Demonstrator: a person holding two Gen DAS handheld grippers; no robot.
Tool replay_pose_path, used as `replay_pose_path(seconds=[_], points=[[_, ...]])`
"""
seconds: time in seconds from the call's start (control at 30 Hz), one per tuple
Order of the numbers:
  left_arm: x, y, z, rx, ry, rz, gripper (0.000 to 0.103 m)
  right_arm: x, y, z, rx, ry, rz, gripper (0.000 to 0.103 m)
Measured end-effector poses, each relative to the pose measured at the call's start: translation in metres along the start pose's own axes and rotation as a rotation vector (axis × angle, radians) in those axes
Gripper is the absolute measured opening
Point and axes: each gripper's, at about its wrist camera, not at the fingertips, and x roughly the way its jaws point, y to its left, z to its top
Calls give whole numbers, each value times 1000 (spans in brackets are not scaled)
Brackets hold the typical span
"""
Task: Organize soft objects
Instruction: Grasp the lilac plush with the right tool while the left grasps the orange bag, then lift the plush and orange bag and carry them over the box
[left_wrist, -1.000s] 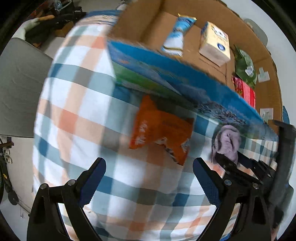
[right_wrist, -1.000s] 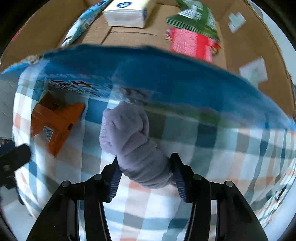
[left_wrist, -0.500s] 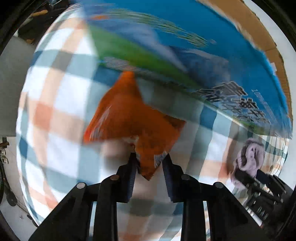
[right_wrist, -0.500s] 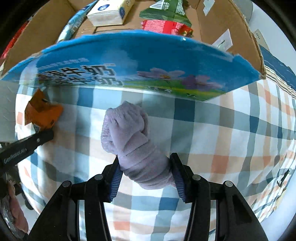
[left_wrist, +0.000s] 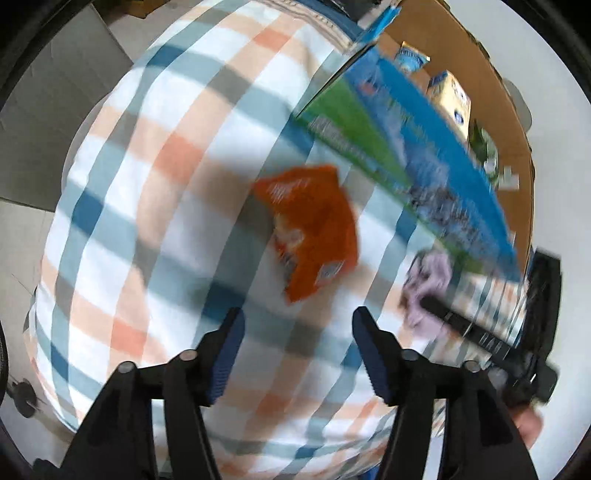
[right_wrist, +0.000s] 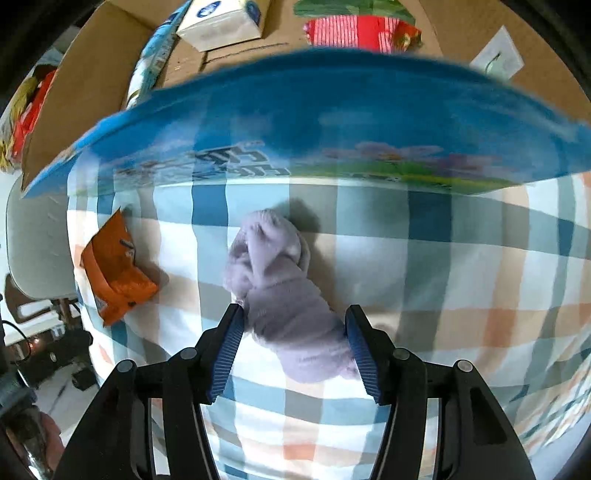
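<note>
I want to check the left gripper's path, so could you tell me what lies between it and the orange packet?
Only bare checked cloth: in the left wrist view the open left gripper sits short of the orange packet.

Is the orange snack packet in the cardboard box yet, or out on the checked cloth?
Out. The orange snack packet lies on the checked cloth, short of the cardboard box.

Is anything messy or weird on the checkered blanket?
The orange snack bag looks crumpled and lies askew on the cloth, outside the cardboard box that holds the other packets. The purple sock bundle is also outside it.
</note>
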Motion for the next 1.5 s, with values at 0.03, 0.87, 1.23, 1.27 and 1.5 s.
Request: replay_pose_path(seconds=[0.03,0.87,1.23,1.27,1.5], points=[[3,-9,5,3,3,-5,61,-2,6,2,0,0,-3,60],[68,-52,-65,395,83,287,50,16,0,-51,-51,58,-81,55],[76,-67,-61,434,41,350,51,34,3,-72,96,101,-15,49],[78,-67,-60,434,40,351,51,34,2,-72,96,91,-10,50],[99,-75,-60,453,24,375,51,42,15,-74,44,57,-83,44]])
